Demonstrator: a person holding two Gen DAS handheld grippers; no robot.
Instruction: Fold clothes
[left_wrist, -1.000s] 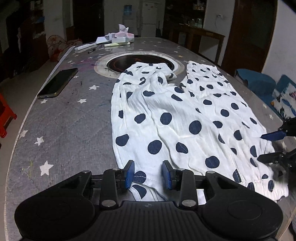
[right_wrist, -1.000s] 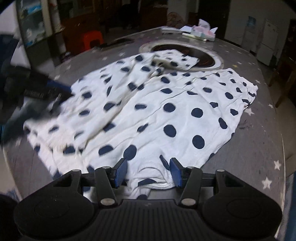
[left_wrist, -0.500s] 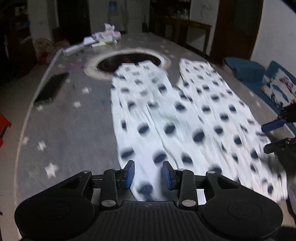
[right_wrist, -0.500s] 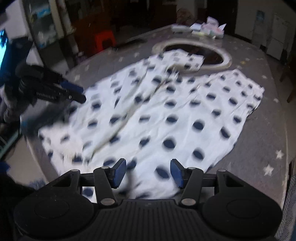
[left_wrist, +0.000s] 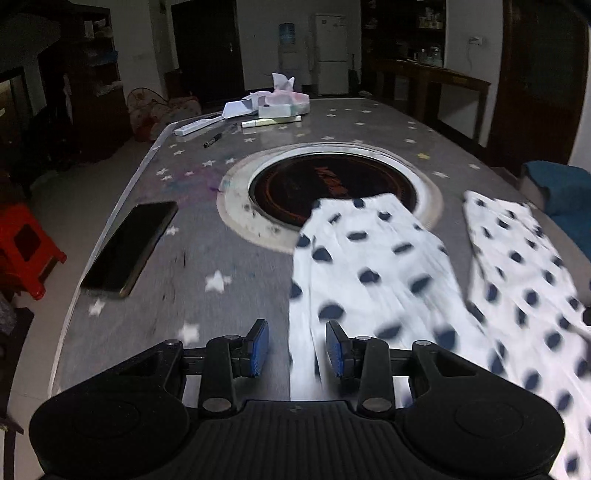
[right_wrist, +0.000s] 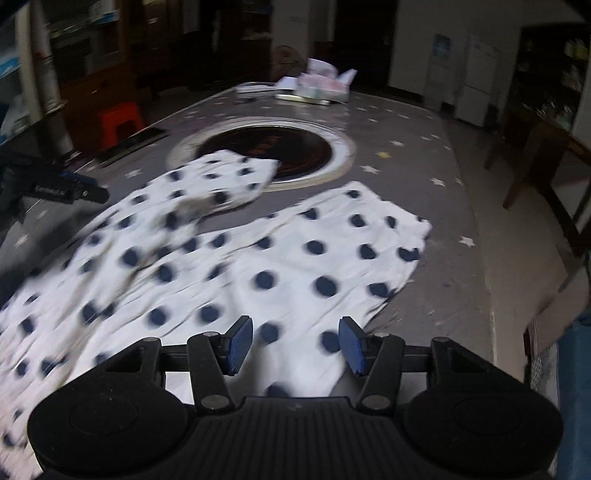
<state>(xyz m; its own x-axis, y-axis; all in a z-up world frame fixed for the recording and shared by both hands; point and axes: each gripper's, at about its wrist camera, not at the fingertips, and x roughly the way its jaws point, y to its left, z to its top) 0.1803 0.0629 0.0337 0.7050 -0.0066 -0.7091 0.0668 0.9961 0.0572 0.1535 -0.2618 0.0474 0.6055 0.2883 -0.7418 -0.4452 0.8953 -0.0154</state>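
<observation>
White trousers (left_wrist: 373, 266) with navy dots are lying spread on the star-patterned grey desk (left_wrist: 192, 236), both legs reaching toward the round black hob (left_wrist: 332, 188). The left claw (left_wrist: 296, 348) is straddling a strip of the fabric's edge, the right claw (right_wrist: 295, 341) hovering over it; whether either is pinching, I cannot tell.

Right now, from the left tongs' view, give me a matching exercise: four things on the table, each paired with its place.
Things:
1. phone
2. polka-dot garment
3. tissue box
4. marker pen

Places:
A. at the far end of the table
B. one end lying over the rim of the round burner
C. near the table's left edge, beside a star print
D. between the far clutter and the burner, on the left

Pairs: 1-C, 2-B, 3-A, 4-D
</observation>
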